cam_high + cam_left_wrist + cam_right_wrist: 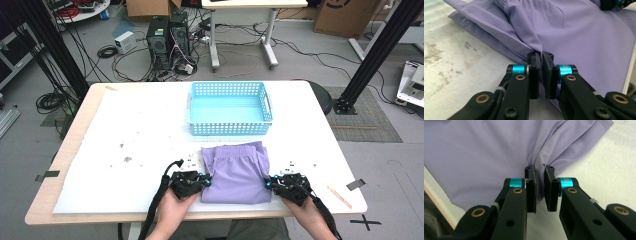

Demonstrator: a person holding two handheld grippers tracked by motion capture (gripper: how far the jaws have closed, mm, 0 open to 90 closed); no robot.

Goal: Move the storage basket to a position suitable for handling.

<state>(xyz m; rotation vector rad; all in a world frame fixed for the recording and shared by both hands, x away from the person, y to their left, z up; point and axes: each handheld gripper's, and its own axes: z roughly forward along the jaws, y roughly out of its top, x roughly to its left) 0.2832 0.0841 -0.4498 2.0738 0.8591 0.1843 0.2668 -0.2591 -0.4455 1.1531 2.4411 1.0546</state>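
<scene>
Folded purple shorts (pixel 236 173) at near edge of desk (pixel 125 150), just in front of light-blue basket (pixel 230 109). Left gripper (pixel 540 55) pinched on cloth fold at left side edge, right gripper (pixel 539 170) nipping bunched cloth at right side edge, jaws not quite together. Step judged: gripping both sides for transfer; next likely calls for level, simultaneous lift forward into basket, keeping fold intact.

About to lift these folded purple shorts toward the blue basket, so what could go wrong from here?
1. Each gripper, left and right, pinches only a thin bunch at the edge of the purple shorts; cloth may slip out.
2. Lifted by two side edges, the fold may sag open.
3. The basket's near wall could snag hanging fabric.
</scene>
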